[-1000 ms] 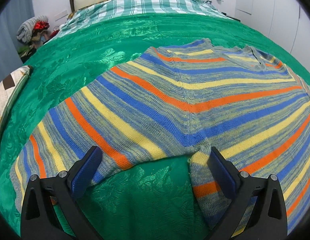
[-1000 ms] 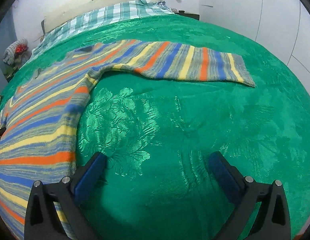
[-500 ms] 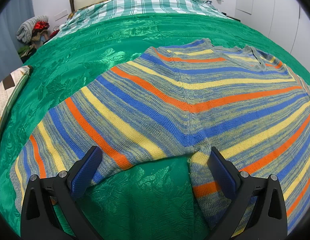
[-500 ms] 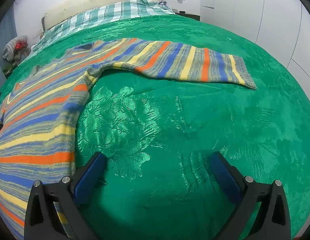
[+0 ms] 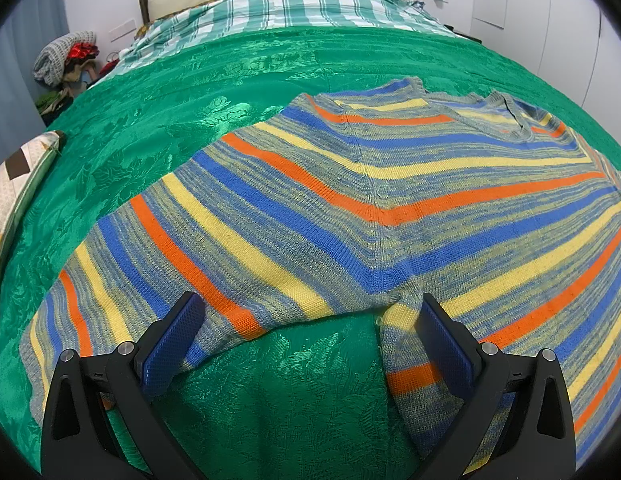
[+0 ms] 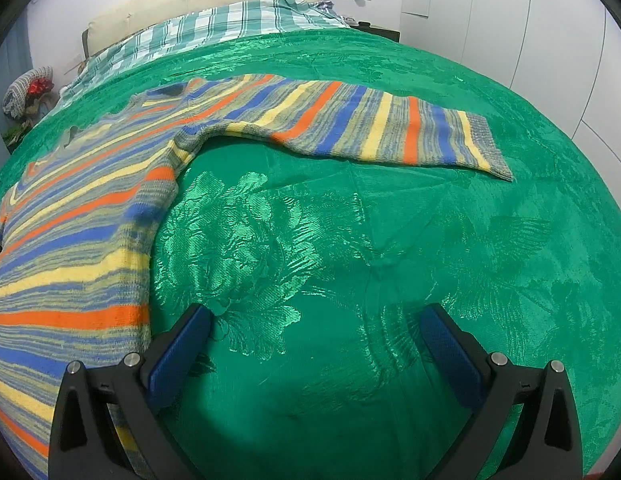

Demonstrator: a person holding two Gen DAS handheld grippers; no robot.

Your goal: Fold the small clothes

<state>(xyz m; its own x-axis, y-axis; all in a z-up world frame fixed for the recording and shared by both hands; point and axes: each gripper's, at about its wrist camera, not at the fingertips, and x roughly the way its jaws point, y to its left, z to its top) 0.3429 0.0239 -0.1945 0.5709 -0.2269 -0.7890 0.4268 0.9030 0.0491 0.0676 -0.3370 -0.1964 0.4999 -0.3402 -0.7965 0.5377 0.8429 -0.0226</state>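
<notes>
A striped sweater point(image 5: 390, 208) lies flat on a green bedspread point(image 6: 390, 260). The left gripper point(image 5: 306, 332) and right gripper point(image 6: 316, 336) hover spread, empty. No writing is legible.

The left gripper point(image 5: 306, 332) has two black plastic fingers, each shaped like an open triangle frame. On the inner side of each finger sits a blue pad point(image 5: 172, 344) with a fine woven texture. Two round silver screws point(image 5: 126, 347) hold each finger near the pad. The right gripper point(image 6: 314, 340) looks the same: black frames, blue pads point(image 6: 450, 354), silver screws point(image 6: 497, 358).
</notes>
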